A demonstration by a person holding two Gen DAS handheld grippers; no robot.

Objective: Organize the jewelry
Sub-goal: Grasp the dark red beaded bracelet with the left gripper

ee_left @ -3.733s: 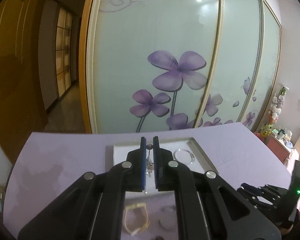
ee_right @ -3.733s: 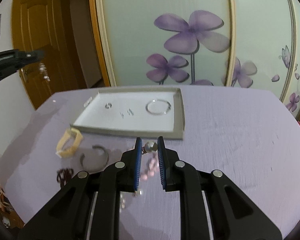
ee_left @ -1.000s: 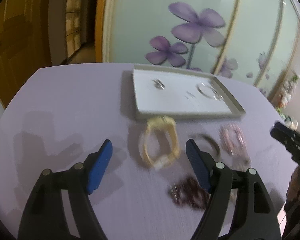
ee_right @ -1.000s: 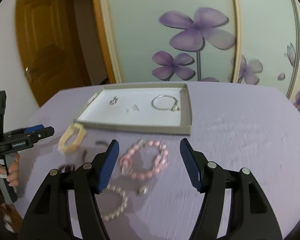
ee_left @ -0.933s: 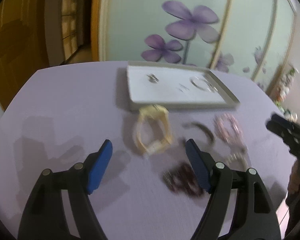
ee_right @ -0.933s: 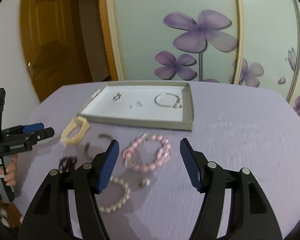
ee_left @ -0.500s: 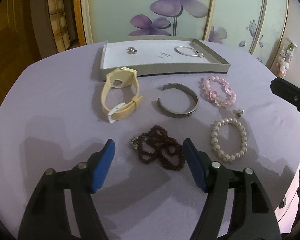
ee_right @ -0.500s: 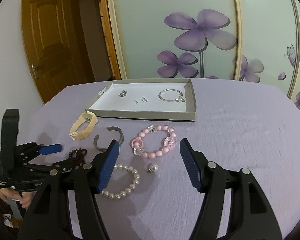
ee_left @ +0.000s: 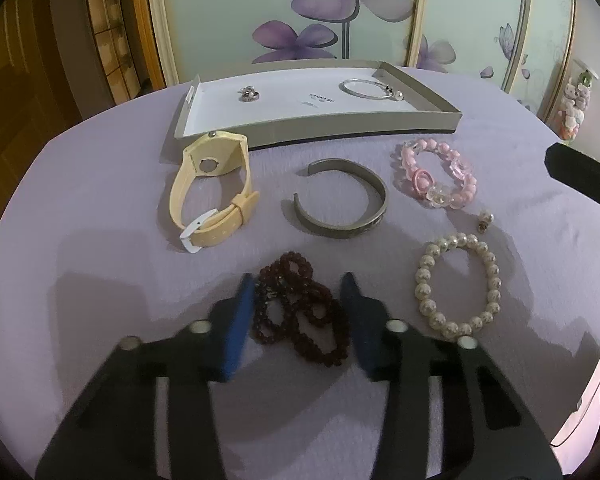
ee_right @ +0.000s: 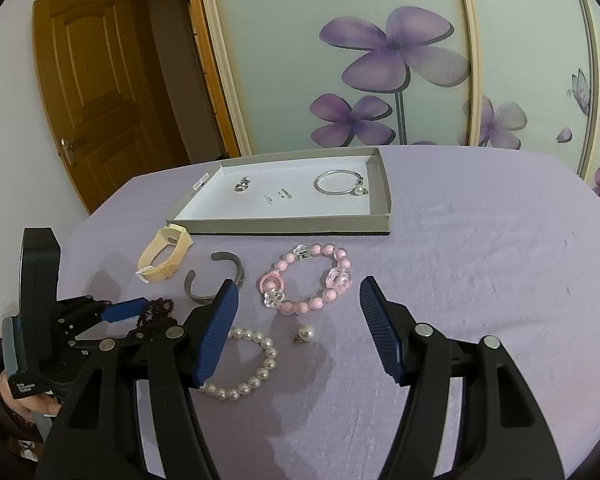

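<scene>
The dark red beaded bracelet (ee_left: pixel 300 312), bunched in loose loops, lies on the lavender-covered counter (ee_left: pixel 100 240) directly between the two blue pads of the left hand-held gripper (ee_left: pixel 298 320). Its jaws are closing on the bunch; the pads flank the beads on either side and look not yet pressed against them, though blur on the fingers makes the last gap hard to read. The heap's long axis runs away from the camera and slightly to the right, roughly along the line of the fingers, so the jaws close across its narrow width. That suits a pinch on the whole bunch, in my judgement, though a trailing loop at the near right may hang outside the pads.

The right hand-held gripper (ee_right: pixel 300 320) hovers with its jaws wide apart and nothing between them, above the white pearl bracelet (ee_right: pixel 248 364) and the loose pearl earring (ee_right: pixel 305 334), with the pink bead bracelet (ee_right: pixel 308 284) just beyond. It is well to the side of the dark red beads, so the left hand is plainly the nearer one for this pick.

The shallow grey cardboard tray with a white floor (ee_left: pixel 320 136) sits beyond, across the cream-yellow wristwatch (ee_left: pixel 212 196) and the grey metal cuff bangle (ee_left: pixel 342 204). It already holds a thin silver bangle (ee_left: pixel 366 88) and a small silver piece (ee_left: pixel 249 94). The carry likely goes forward over those two items.
</scene>
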